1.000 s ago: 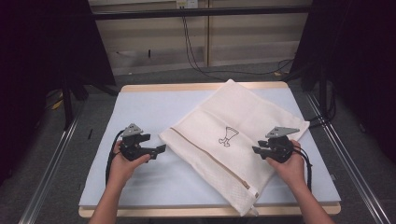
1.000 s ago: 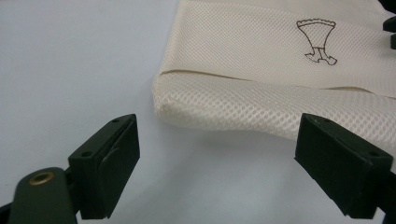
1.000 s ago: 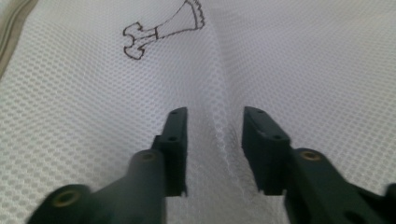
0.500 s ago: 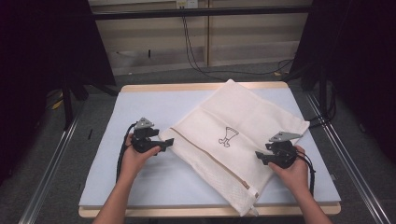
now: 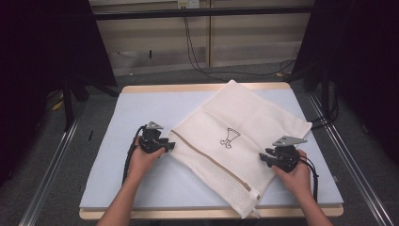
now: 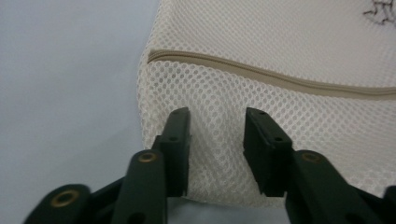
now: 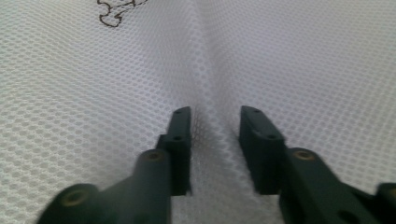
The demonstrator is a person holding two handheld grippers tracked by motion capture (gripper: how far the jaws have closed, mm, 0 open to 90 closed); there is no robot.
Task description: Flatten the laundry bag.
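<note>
A cream mesh laundry bag [image 5: 244, 117] lies slantwise on the pale blue table mat [image 5: 117, 122], with a tan zipper [image 6: 280, 81] and a small dark emblem [image 5: 229, 137]. My left gripper [image 5: 170, 145] sits at the bag's left corner. Its jaws have just been closing and stand a little apart, with the mesh [image 6: 217, 98] lightly puckered between them. My right gripper [image 5: 263, 157] rests on the bag's right edge. Its jaws have also just been closing, and a raised ridge of mesh [image 7: 214, 70] runs between the two fingertips. A gap still separates each pair of pads.
The wooden front edge of the table [image 5: 188, 214] runs below both forearms. Metal rails [image 5: 51, 169] flank the table on either side. Cables [image 5: 202, 52] hang against the back wall. Bare mat [image 6: 70, 93] lies left of the bag.
My left hand has slid right onto the bag's left corner. Both pairs of jaws have narrowed over the mesh. The right hand has stayed in place.
</note>
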